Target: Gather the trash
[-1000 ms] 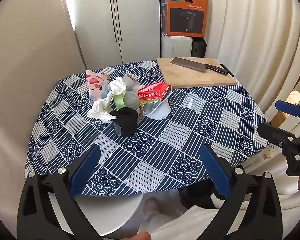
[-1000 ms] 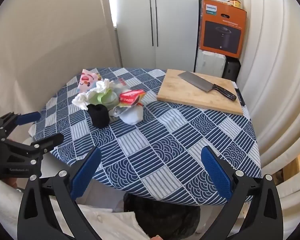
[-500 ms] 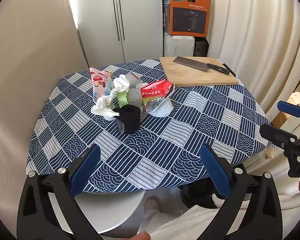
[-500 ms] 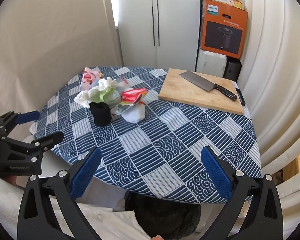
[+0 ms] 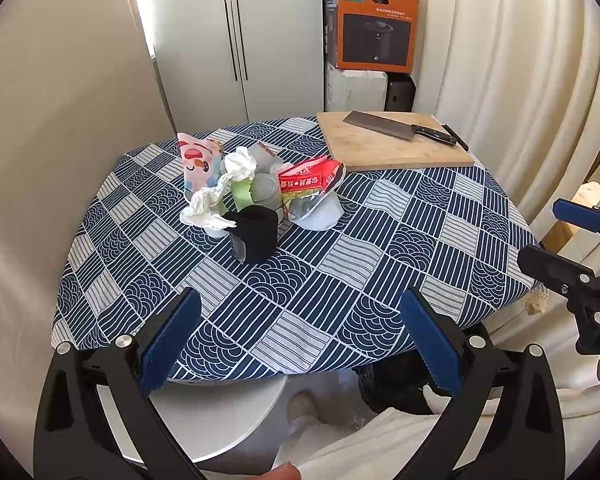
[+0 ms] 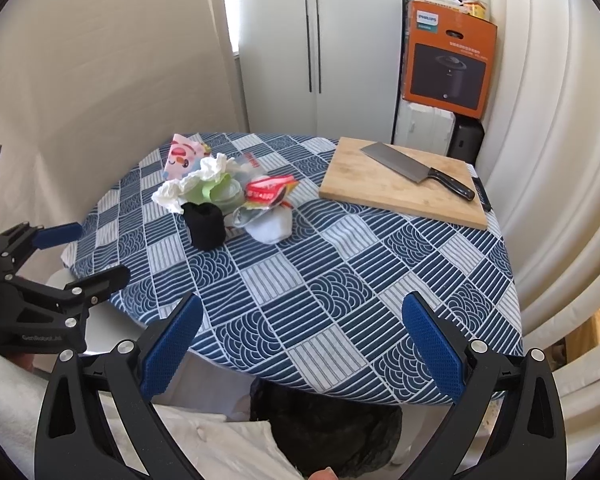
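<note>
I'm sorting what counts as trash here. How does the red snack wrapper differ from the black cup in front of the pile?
The red snack wrapper is crumpled, printed film lying tilted on top of other litter; the black cup is plain, matte and stands upright on the tablecloth. The wrapper sits farther back in the pile, the cup at its near edge. Both belong to the same cluster, away from the cutting board, and neither set of tongs touches them.

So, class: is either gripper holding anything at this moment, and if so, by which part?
Nothing is held. The left gripper and right gripper are both open and empty, short of the trash pile with the black cylindrical cup.
</note>
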The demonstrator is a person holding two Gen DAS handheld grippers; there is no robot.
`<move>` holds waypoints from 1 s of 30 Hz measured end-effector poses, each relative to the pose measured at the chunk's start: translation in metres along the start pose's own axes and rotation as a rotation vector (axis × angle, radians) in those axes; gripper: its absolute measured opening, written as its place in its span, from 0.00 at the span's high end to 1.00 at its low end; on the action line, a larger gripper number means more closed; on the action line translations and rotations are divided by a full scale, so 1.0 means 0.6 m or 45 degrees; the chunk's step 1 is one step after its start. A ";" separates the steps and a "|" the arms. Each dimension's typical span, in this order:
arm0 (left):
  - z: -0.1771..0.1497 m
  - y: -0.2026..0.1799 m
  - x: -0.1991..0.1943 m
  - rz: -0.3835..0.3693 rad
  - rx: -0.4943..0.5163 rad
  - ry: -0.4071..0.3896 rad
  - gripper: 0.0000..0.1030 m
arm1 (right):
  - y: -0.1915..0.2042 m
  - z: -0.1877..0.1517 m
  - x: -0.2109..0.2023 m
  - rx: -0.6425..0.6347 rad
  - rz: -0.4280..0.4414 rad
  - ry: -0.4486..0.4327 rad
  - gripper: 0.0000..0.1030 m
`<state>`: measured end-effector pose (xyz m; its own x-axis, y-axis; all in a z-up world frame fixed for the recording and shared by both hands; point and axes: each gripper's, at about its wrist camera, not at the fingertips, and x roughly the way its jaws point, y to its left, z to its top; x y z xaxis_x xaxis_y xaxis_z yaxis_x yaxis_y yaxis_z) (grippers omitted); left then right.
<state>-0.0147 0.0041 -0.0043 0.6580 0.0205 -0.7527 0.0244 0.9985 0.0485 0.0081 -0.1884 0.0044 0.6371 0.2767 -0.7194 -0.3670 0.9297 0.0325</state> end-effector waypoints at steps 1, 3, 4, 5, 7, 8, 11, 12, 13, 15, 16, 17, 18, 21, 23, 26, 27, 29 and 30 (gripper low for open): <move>0.000 0.000 0.000 -0.001 -0.001 0.001 0.05 | 0.000 0.000 0.000 0.000 0.003 0.000 0.07; 0.000 0.000 -0.001 0.000 -0.001 0.000 0.05 | 0.000 0.000 -0.001 -0.002 0.005 -0.002 0.07; -0.001 -0.001 -0.002 0.002 -0.001 -0.004 0.05 | -0.001 0.000 -0.001 -0.004 0.004 -0.003 0.07; -0.001 -0.001 -0.003 0.001 0.000 -0.007 0.05 | -0.001 0.000 -0.001 -0.005 0.001 -0.004 0.07; -0.001 -0.001 -0.004 0.001 0.002 -0.010 0.05 | -0.001 0.000 -0.002 -0.005 -0.004 -0.005 0.07; -0.001 -0.002 -0.004 -0.002 0.002 -0.011 0.05 | -0.002 0.000 -0.003 -0.005 -0.005 -0.006 0.07; 0.000 -0.002 -0.005 -0.019 0.005 -0.012 0.05 | -0.004 0.000 -0.005 -0.006 -0.004 -0.011 0.07; 0.001 -0.002 -0.005 -0.021 0.006 -0.012 0.05 | -0.003 0.001 -0.005 -0.006 0.002 -0.010 0.07; 0.001 -0.002 -0.005 -0.024 0.008 -0.010 0.05 | -0.003 0.000 -0.005 -0.004 0.009 -0.008 0.07; 0.002 -0.004 -0.005 -0.020 0.013 -0.011 0.05 | -0.004 0.000 -0.004 0.004 0.021 -0.006 0.07; 0.003 -0.005 -0.006 -0.024 0.016 -0.013 0.05 | -0.004 0.000 -0.003 0.009 0.025 -0.003 0.07; 0.003 -0.006 -0.006 -0.029 0.020 -0.013 0.05 | -0.006 0.000 -0.001 0.017 0.032 0.003 0.07; 0.003 -0.007 -0.006 -0.032 0.024 -0.012 0.05 | -0.007 0.000 -0.001 0.024 0.036 0.005 0.07; 0.004 -0.009 -0.008 -0.029 0.034 -0.016 0.05 | -0.008 0.001 -0.001 0.028 0.021 0.000 0.07; 0.004 -0.008 -0.006 -0.033 0.030 -0.010 0.05 | -0.009 0.002 -0.001 0.029 0.015 -0.005 0.07; 0.003 -0.008 -0.005 -0.038 0.032 -0.002 0.05 | -0.010 0.002 0.000 0.032 0.026 0.001 0.07; 0.003 -0.007 -0.004 -0.038 0.030 -0.002 0.05 | -0.010 0.002 0.001 0.032 0.032 0.004 0.07; 0.005 -0.007 -0.004 -0.040 0.028 -0.001 0.05 | -0.011 0.003 0.001 0.028 0.037 0.004 0.07; 0.007 -0.007 -0.003 -0.043 0.029 0.003 0.05 | -0.012 0.003 0.001 0.025 0.036 0.000 0.07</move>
<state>-0.0128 -0.0002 -0.0006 0.6549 -0.0128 -0.7556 0.0638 0.9972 0.0384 0.0125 -0.1946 0.0053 0.6266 0.3029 -0.7181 -0.3715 0.9261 0.0665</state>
